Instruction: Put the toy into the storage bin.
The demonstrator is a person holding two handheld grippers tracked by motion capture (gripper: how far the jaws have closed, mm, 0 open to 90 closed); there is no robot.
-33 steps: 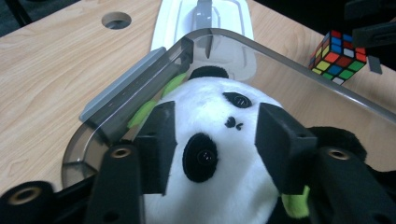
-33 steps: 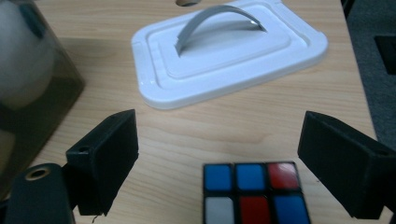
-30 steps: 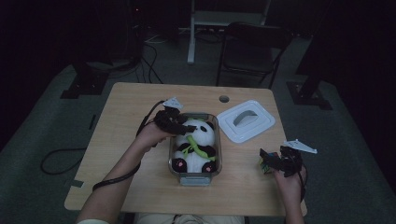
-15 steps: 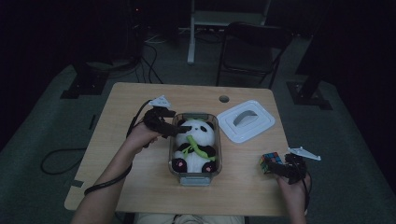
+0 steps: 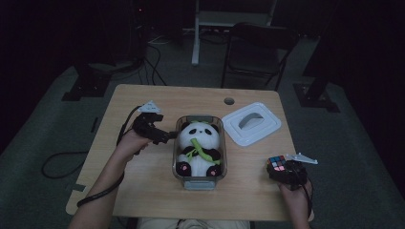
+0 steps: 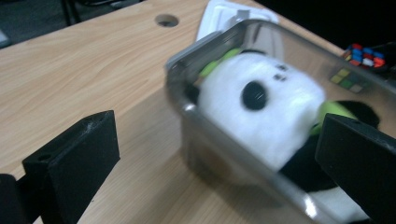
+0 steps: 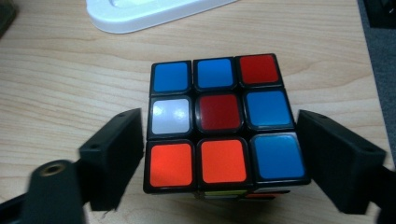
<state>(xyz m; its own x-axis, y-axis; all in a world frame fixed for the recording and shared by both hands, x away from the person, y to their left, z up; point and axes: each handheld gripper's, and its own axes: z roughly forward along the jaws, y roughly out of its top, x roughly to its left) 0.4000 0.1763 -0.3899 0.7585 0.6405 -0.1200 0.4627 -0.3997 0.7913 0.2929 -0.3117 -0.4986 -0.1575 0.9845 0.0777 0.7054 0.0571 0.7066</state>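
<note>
a wooden table carries a clear container at its centre, a plush panda lying inside on its back with a green sprig on its chest. a white lid sits apart, toward the far right. the left gripper hovers just beside the container's left wall, jaws spread wide with nothing between them. near the table's right front edge, the right gripper has its jaws either side of a puzzle cube; whether they pinch it cannot be told.
</note>
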